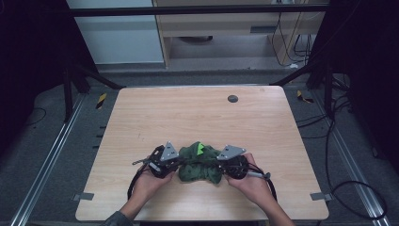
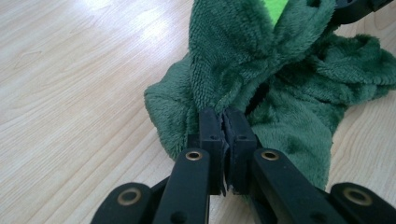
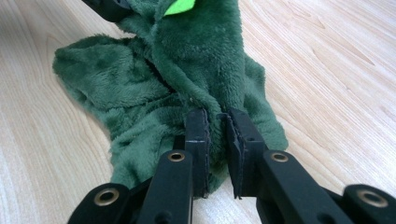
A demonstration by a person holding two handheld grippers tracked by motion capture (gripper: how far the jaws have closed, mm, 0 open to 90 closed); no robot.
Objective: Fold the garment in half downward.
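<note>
A bunched green fleece cloth (image 1: 200, 165) lies near the table's (image 1: 197, 113) front edge, between my two grippers. My left gripper (image 2: 223, 123) is clamped on a fold at its left end. My right gripper (image 3: 215, 122) pinches a thicker fold at the right end, jaws slightly apart. A bright green tag (image 1: 201, 149) shows on top.
</note>
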